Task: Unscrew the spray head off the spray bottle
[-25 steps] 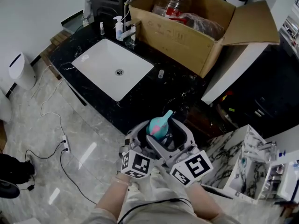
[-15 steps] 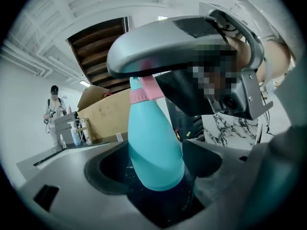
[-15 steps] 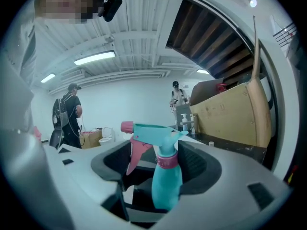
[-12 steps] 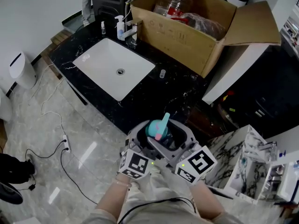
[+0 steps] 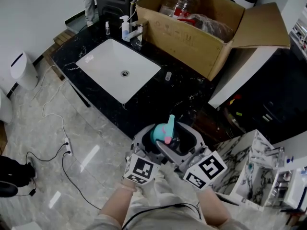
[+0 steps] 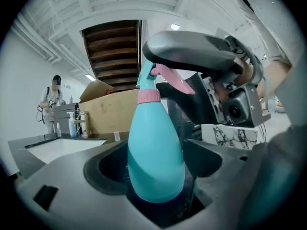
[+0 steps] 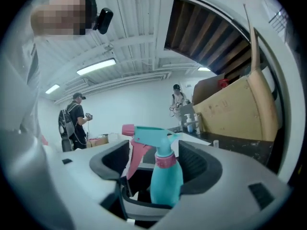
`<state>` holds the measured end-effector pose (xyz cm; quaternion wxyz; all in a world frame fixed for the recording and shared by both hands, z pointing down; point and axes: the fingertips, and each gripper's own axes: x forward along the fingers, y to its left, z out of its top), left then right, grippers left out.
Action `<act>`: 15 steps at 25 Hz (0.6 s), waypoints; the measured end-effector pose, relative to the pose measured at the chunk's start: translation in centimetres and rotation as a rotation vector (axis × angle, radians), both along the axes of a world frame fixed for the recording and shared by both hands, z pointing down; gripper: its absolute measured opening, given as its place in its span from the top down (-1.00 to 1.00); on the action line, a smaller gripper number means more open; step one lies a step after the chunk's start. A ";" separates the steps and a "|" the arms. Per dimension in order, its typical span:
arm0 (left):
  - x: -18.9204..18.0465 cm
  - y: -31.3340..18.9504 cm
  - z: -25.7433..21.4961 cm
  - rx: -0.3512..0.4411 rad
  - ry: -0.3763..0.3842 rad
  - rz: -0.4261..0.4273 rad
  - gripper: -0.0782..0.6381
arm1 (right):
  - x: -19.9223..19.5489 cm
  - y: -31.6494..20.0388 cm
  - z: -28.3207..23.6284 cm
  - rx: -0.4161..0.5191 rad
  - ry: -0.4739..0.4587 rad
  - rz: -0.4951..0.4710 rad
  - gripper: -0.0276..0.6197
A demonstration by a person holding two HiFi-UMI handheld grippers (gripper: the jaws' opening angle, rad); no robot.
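Note:
A teal spray bottle (image 5: 159, 133) stands upright between both grippers, low in the head view, in front of the black counter. My left gripper (image 6: 154, 167) is shut on the bottle's teal body (image 6: 156, 152). Higher up, my right gripper (image 7: 156, 163) is shut round the teal spray head (image 7: 154, 134), above the pink collar (image 7: 165, 161). The pink trigger (image 7: 135, 153) hangs down at the left. In the left gripper view, the right gripper's grey jaw lies across the spray head (image 6: 158, 73). The bottle's base is hidden inside the jaws.
Beyond the grippers, a black stone counter (image 5: 158, 99) holds a white sink (image 5: 117, 68), a soap dispenser (image 5: 124, 28), a small vial (image 5: 168, 75) and an open cardboard box (image 5: 192, 32). A white bin (image 5: 21, 71) and a cable (image 5: 62, 138) are on the floor at left. A marbled unit (image 5: 249, 162) stands at right.
The spray head has turned: its nozzle swung from pointing up-right to straight up, and the pink trigger came into sight. The right gripper's marker cube rotated and shifted right.

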<state>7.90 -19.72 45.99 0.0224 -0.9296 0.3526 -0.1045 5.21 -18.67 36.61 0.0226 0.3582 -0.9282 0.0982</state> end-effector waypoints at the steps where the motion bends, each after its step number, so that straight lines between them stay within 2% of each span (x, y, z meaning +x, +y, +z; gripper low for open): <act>1: 0.0 0.0 0.0 0.002 -0.011 -0.019 -0.22 | -0.1 0.2 0.1 0.013 0.025 0.027 -0.10; 6: 0.1 0.0 0.1 0.008 -0.045 -0.058 -0.22 | -0.2 0.3 0.7 0.048 0.128 0.061 0.01; 15: -0.1 0.4 0.0 -0.020 -0.005 -0.001 -0.18 | 0.2 0.4 0.8 0.015 0.084 -0.063 0.06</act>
